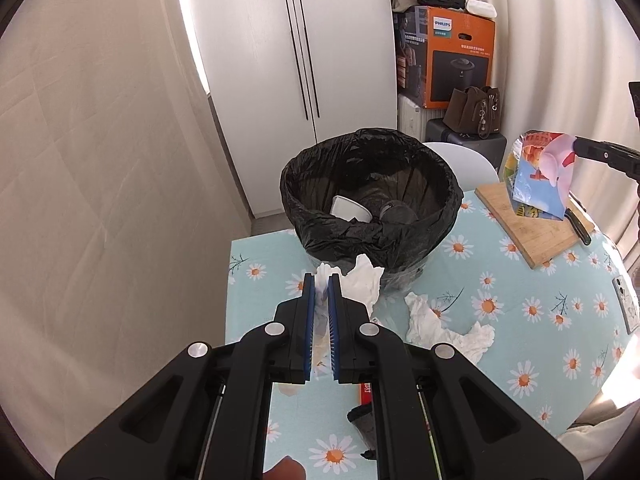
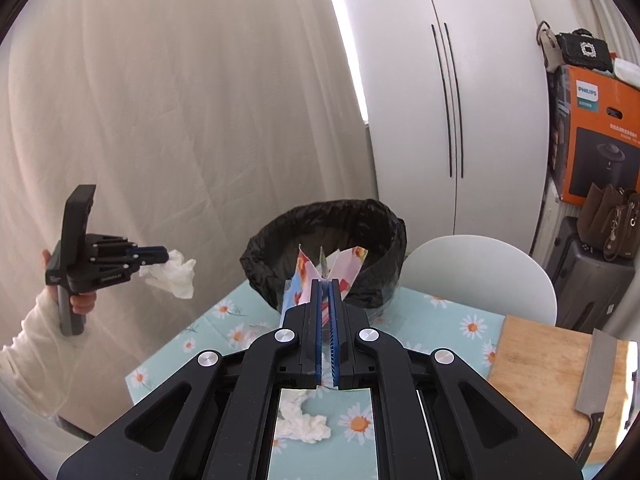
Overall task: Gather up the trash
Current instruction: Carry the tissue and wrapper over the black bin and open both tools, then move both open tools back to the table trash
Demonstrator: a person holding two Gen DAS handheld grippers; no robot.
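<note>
A bin with a black liner (image 1: 370, 196) stands on the daisy tablecloth (image 1: 520, 320); a white cup (image 1: 349, 208) and a dark object lie inside. My left gripper (image 1: 322, 280) is shut on a crumpled white tissue (image 1: 362, 280), held above the table in front of the bin; it also shows in the right wrist view (image 2: 158, 258) with the tissue (image 2: 174, 276) hanging from it. My right gripper (image 2: 327, 286) is shut on a colourful snack wrapper (image 2: 340, 266), held up near the bin (image 2: 324, 248). The wrapper also shows in the left wrist view (image 1: 540, 172).
More crumpled tissue (image 1: 444, 326) lies on the table, also below my right gripper (image 2: 302, 420). A wooden cutting board (image 2: 556, 376) with a cleaver (image 2: 596, 376) sits at the right. A phone (image 1: 626, 304) lies near the table's right edge. A white chair (image 2: 480, 276) stands behind the table.
</note>
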